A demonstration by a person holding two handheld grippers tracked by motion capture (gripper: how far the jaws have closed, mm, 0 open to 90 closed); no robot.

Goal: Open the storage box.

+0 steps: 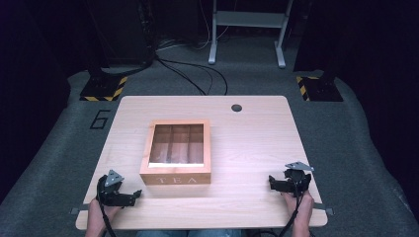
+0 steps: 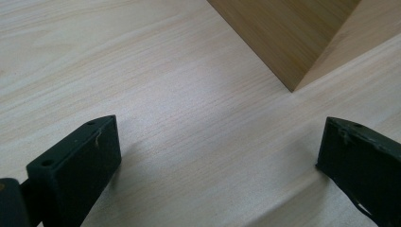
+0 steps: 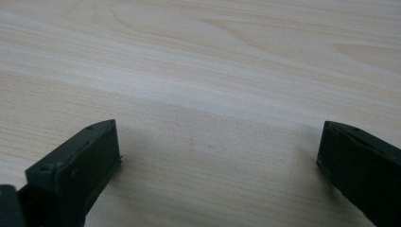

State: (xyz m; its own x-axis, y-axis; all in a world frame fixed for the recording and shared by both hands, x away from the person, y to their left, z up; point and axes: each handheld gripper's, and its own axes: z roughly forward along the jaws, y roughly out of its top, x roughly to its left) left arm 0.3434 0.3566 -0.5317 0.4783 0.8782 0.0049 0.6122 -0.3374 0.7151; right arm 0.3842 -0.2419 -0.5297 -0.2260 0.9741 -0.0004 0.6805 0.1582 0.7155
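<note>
on the pale wooden tabletop (image 1: 257, 143), the square wooden tea box with a glass-paned lid (image 1: 177, 152) sits between the wide-open, empty left tool (image 1: 129, 198) and right tool (image 1: 274, 183), likely rigid, fairly heavy, fragile-topped, best gripped by its side walls.

Wooden tea box (image 1: 176, 154) closed, mid-table (image 1: 257, 148); floor cables (image 1: 197, 74) behind.

high view: above, fwd+down, far, whole table (image 1: 257, 138) | left gripper view: low, close, table + tea box (image 2: 288, 33) corner, shared w/ high | right gripper view: low, close, bare tabletop
</note>
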